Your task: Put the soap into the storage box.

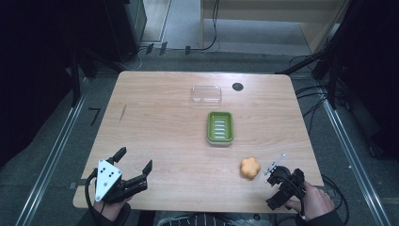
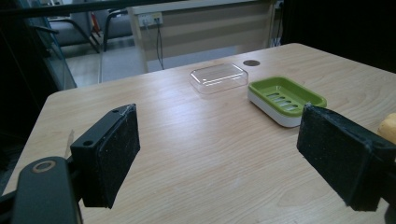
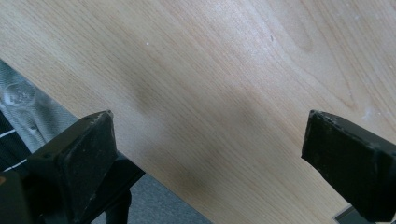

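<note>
Fingers wide on left gripper (image 1: 135, 158) and right gripper (image 3: 210, 158), green ridged soap dish (image 1: 219, 127), orange flower-shaped soap (image 1: 250, 167)

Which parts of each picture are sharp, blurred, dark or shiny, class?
High view: the table is evenly lit, the surroundings nearly black, and the clear lid shows faint glints. Left gripper view: the green soap dish is sharp, while the near pads are soft. Right gripper view: the wood grain is crisp, with a soft dark shadow between the pads.

No readable text — no labels, brands, numbers anywhere
</note>
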Action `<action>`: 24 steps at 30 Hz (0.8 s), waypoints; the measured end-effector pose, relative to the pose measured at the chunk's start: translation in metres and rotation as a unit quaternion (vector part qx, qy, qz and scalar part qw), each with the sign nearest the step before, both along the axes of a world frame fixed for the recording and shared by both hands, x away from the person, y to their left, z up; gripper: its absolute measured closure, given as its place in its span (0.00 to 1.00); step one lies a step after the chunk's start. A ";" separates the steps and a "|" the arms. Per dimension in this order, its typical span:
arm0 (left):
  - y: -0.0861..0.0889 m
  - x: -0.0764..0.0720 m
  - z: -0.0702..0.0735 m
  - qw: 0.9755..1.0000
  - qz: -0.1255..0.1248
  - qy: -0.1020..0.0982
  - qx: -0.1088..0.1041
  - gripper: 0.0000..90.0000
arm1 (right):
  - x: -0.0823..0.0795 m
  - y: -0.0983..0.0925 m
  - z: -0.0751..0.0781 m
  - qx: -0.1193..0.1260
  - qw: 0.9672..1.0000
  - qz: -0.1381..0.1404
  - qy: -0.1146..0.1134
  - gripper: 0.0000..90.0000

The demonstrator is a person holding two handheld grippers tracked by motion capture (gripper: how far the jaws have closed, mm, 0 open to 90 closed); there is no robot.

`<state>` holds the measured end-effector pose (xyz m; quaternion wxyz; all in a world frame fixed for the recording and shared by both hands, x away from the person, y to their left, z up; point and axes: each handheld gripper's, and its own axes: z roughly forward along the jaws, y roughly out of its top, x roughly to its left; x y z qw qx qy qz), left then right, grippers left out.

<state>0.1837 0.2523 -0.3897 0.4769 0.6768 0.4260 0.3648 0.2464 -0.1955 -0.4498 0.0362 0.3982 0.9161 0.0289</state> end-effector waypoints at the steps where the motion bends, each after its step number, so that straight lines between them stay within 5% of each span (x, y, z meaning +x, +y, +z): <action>1: 0.000 0.000 0.000 1.000 0.000 -0.001 0.000 0.15 | 0.000 0.000 0.000 -0.001 1.000 0.000 -0.003 0.04; 14: 0.002 -0.001 0.000 1.000 0.007 0.004 -0.004 0.15 | 0.000 0.006 0.002 -0.006 0.999 0.015 -0.031 0.04; 24: 0.006 -0.007 0.000 1.000 0.012 0.002 -0.001 0.15 | 0.012 0.019 0.000 -0.004 0.999 0.037 -0.032 0.05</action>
